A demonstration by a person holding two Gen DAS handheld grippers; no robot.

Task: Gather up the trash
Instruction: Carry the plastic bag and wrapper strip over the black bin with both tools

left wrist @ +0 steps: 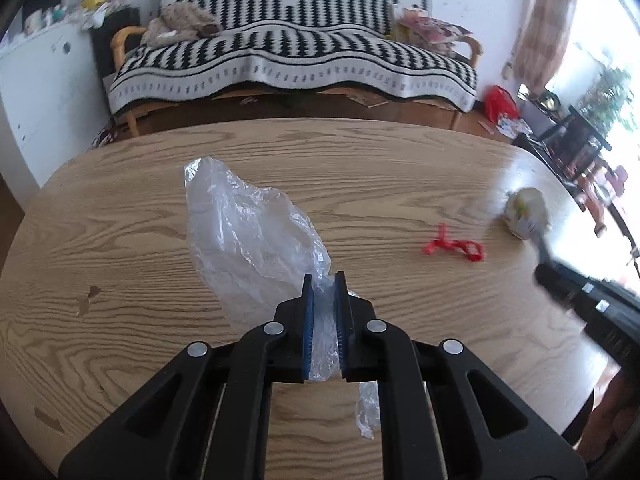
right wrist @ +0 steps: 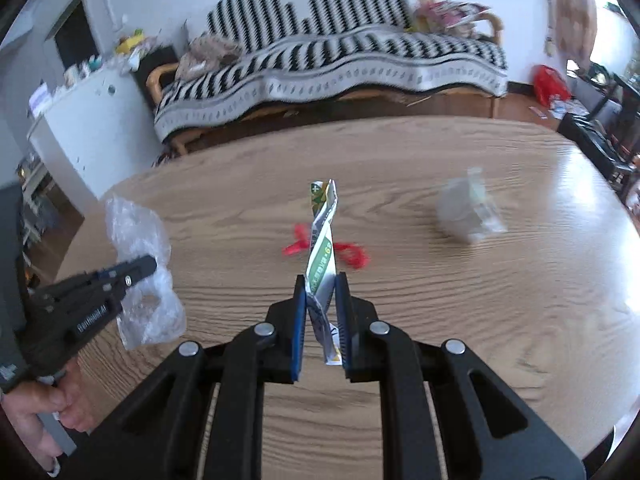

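My left gripper [left wrist: 324, 286] is shut on a crumpled clear plastic bag [left wrist: 248, 232], which hangs above the wooden table [left wrist: 400, 168]. My right gripper [right wrist: 322, 280] is shut on a twisted green-and-white paper wrapper [right wrist: 322, 248] that stands up between its blue pads. A red ribbon [right wrist: 352, 254] lies on the table [right wrist: 480, 320] just behind the wrapper; the left wrist view shows this ribbon [left wrist: 454, 246] to the right of the bag. In the left wrist view the right gripper [left wrist: 544, 256] is blurred at the right edge with the wrapper [left wrist: 526, 212]. The right wrist view shows the left gripper [right wrist: 150, 265] and bag [right wrist: 140, 240] at the left.
A blurred clear plastic piece [right wrist: 468, 212] lies on the table's right side. Behind the table stands a sofa [left wrist: 296, 60] under a black-and-white blanket. A white cabinet [left wrist: 44, 80] is at the left, a red bag [left wrist: 500, 102] on the floor at the right. A hand [right wrist: 40, 408] holds the left gripper.
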